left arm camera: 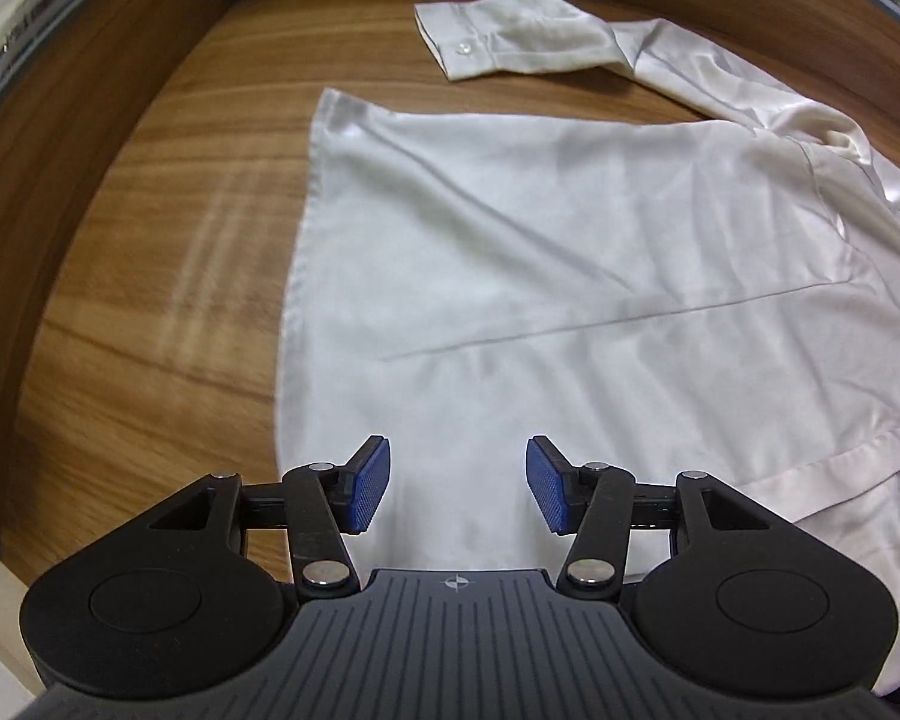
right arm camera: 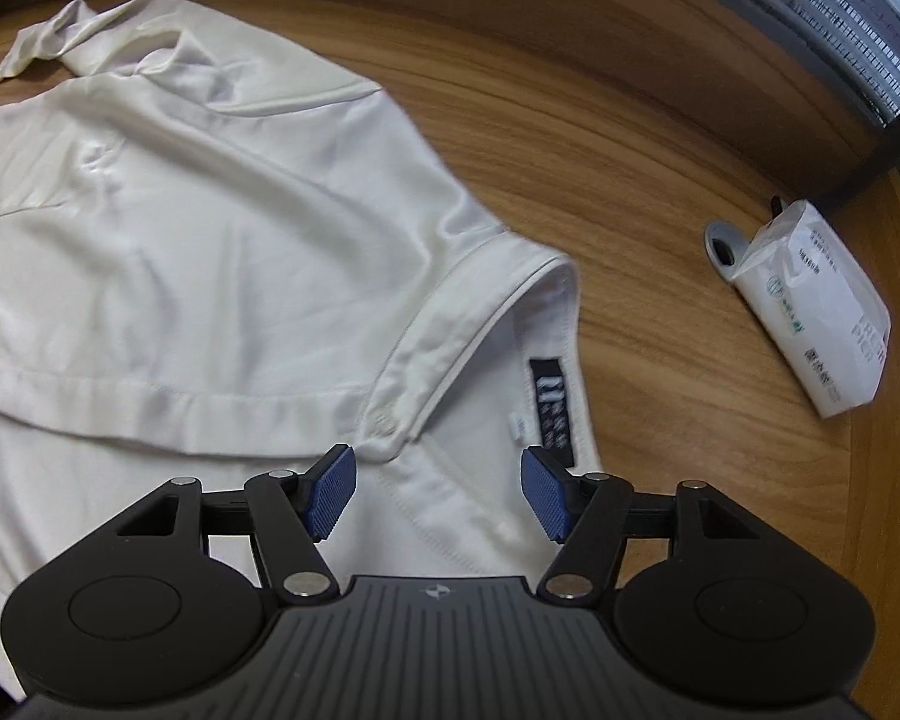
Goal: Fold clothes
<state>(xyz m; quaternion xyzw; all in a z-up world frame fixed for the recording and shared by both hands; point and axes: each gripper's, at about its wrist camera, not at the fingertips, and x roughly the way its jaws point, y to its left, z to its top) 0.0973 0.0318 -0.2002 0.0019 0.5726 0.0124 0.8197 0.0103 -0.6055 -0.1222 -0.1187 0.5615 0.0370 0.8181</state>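
A white button shirt (left arm camera: 570, 240) lies spread on the wooden table (left arm camera: 168, 252). One sleeve with a buttoned cuff (left arm camera: 462, 48) stretches across the far side. My left gripper (left arm camera: 457, 483) hovers open above the shirt's lower hem area, with nothing between its blue pads (left arm camera: 369, 489). In the right wrist view the same shirt (right arm camera: 210, 210) shows its collar (right arm camera: 480, 324) and a dark neck label (right arm camera: 549, 402). My right gripper (right arm camera: 437, 489) stands open just above the collar opening, its pads apart from the cloth.
A white packet of tissues (right arm camera: 810, 306) lies on the table to the right of the collar, beside a grey cable port (right arm camera: 723, 249). A raised wooden rim (right arm camera: 570, 18) borders the far side. Bare wood (left arm camera: 150, 360) shows left of the shirt.
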